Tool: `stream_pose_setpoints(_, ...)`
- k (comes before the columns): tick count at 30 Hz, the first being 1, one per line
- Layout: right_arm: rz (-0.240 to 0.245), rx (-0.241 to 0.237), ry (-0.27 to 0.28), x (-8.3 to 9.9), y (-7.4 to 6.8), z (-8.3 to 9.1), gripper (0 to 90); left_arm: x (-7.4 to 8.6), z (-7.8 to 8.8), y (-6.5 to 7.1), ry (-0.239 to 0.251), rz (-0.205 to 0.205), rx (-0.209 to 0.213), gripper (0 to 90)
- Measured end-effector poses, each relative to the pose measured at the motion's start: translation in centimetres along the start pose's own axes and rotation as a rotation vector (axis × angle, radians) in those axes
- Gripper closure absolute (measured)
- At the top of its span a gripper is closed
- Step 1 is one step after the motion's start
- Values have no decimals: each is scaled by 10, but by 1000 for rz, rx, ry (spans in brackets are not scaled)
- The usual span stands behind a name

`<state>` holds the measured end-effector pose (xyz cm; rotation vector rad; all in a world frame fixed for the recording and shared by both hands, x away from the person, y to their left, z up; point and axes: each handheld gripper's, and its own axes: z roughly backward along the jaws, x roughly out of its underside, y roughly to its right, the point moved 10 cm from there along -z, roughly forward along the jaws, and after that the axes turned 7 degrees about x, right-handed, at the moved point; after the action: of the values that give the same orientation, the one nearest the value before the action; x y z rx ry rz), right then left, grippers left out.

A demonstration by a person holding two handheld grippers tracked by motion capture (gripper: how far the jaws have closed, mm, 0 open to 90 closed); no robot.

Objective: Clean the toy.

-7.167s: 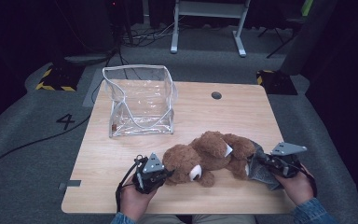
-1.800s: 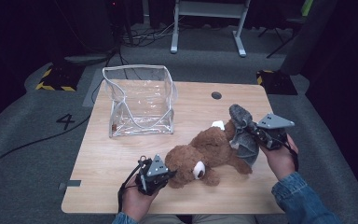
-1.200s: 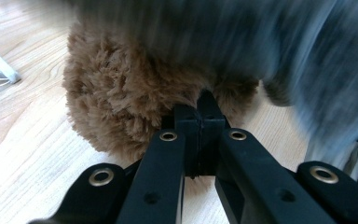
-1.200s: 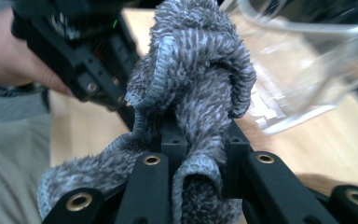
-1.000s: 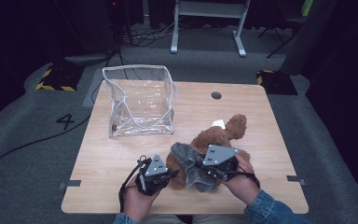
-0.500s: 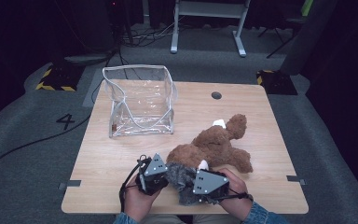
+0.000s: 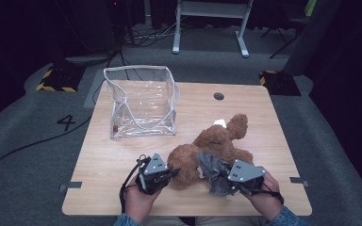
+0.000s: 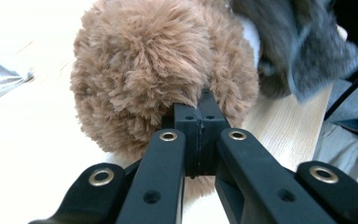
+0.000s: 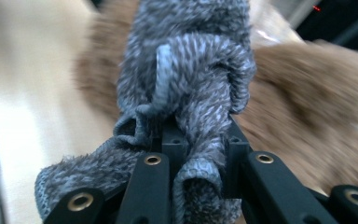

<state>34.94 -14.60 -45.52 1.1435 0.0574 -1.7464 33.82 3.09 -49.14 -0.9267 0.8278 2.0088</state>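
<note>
In the high view the grey cloth (image 7: 213,170) hides part of the brown teddy bear (image 7: 207,146), whose face cannot be made out. Beside the bear, both forearms are cut off by the bottom edge. In the right gripper view the bear's fur behind the cloth is blurred.

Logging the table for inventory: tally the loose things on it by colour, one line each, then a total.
Brown: 1, the teddy bear
Grey: 1, the fuzzy cloth
Clear: 1, the plastic bag
Total: 3
</note>
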Motion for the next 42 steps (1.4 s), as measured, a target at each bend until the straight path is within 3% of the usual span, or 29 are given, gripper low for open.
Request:
stream_pose_setpoints(1, -22, 4, 27, -5, 3, 4, 779, 0, 0, -1, 4, 4, -5, 899)
stream_pose_setpoints(3, -6, -1, 80, -19, -4, 9, 778, 1, -1, -2, 3, 9, -2, 899)
stream_pose_setpoints(5, 41, -44, 128, -38, -24, 8, 776, 0, -2, -1, 7, 9, 4, 899)
stream_pose_setpoints(6, 64, -78, 138, -47, -40, 1, 776, 1, -2, -1, 3, 7, 1, 899)
stream_pose_setpoints(10, 153, -126, 72, -43, -77, -35, 777, 5, -1, -4, -18, -1, -26, 899)
stream_pose_setpoints(11, 146, -139, 59, -39, -80, -39, 778, 6, -1, -4, -20, 0, -25, 899)
stream_pose_setpoints(13, 152, -160, 51, -32, -82, -45, 778, 8, -2, -6, -22, 5, -20, 899)
stream_pose_setpoints(16, 143, -201, -13, -13, -84, -46, 778, 7, -2, -6, -19, 6, -27, 899)
stream_pose_setpoints(20, 126, -219, -72, 6, -84, -45, 778, 5, -1, -4, -15, -5, -35, 899)
stream_pose_setpoints(26, 73, -247, -152, 32, -67, -33, 775, 3, 1, -7, -2, -2, -48, 899)
stream_pose_setpoints(27, 22, -256, -173, 38, -61, -30, 775, 3, 1, -7, 1, -3, -48, 899)
stream_pose_setpoints(29, -12, -258, -180, 46, -47, -26, 775, 3, 3, -8, 2, -10, -56, 899)
stream_pose_setpoints(30, -76, -247, -183, 48, -42, -23, 776, 3, 4, -7, 7, -6, -52, 899)
stream_pose_setpoints(33, -132, -205, -135, 47, -16, -8, 777, 3, 5, -8, 5, -4, -46, 899)
stream_pose_setpoints(37, -217, -126, -15, 18, 18, 10, 776, 3, 4, -7, 1, -7, -46, 899)
stream_pose_setpoints(38, -209, -101, 10, 12, 27, 10, 776, 3, 4, -7, -1, -9, -48, 899)
stream_pose_setpoints(39, -237, -88, 30, 5, 32, 7, 774, 3, 3, -6, -1, -12, -49, 899)
stream_pose_setpoints(42, -272, -117, 53, -3, 32, -11, 766, 5, 3, -7, -13, -17, -49, 899)
